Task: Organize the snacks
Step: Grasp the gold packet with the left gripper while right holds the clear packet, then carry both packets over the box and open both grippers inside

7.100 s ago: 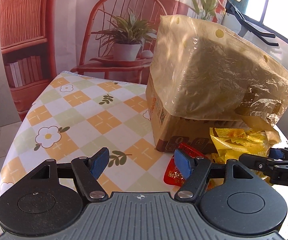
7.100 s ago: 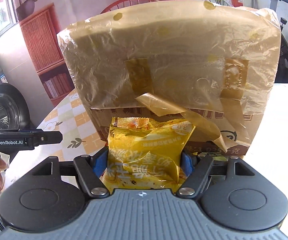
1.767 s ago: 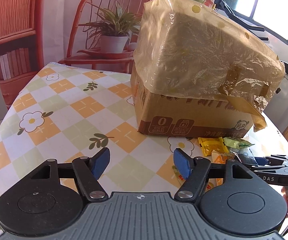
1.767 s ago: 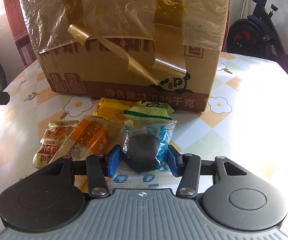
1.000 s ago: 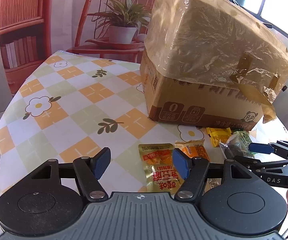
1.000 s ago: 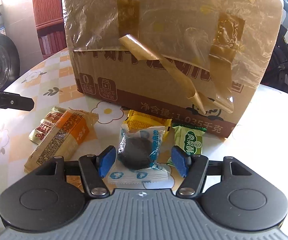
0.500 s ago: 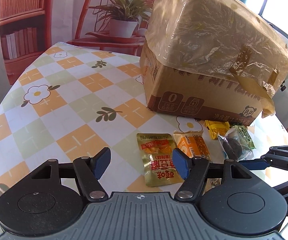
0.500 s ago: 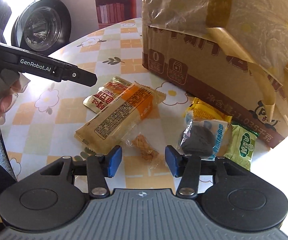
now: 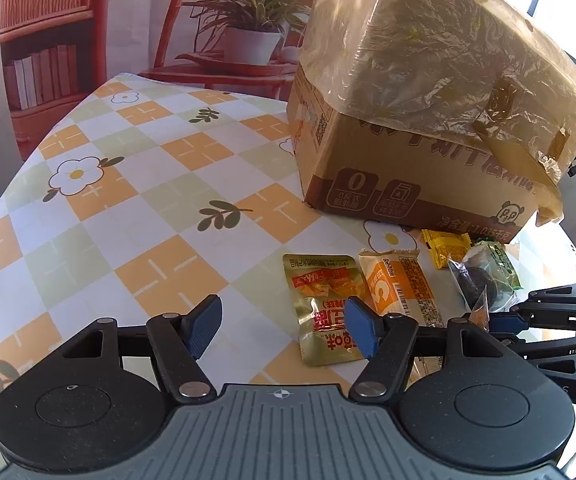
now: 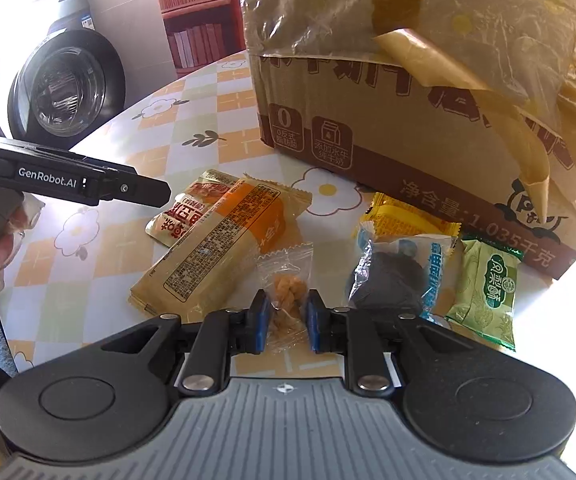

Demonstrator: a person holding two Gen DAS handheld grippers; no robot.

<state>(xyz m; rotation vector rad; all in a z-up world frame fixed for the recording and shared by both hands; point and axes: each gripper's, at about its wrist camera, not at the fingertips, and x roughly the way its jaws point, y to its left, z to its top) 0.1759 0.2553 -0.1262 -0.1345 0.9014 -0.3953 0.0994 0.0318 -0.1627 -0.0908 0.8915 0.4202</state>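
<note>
Right gripper [image 10: 286, 318]: jaws drawn in on the small clear packet [image 10: 286, 292] of golden fried pieces, pads bearing on the wrapper at both sides; the packet lies on the table, at the near edge of the snack row. Left gripper [image 9: 282, 330]: jaws spread wide, nothing between them, hovering above the tablecloth [image 9: 148, 200] beside the gold pouch [image 9: 325, 306]. Judgement: it is held clear so the right side can work.

Cardboard box [image 9: 399, 168]: largest item, standing on the table behind the snacks, its upper part shrouded in a yellowish plastic bag [image 9: 427, 52] with loose tape strips. Its contents cannot be seen.

Snacks, larger to smaller: long orange-and-cream packet [image 10: 224, 248], partly overlapping the gold pouch; dark round cake in a blue-white wrapper [image 10: 397, 272]; green packet [image 10: 485, 288]; yellow packet [image 10: 403, 216] against the box foot. They are laid roughly side by side before the box, probably for sorting.
</note>
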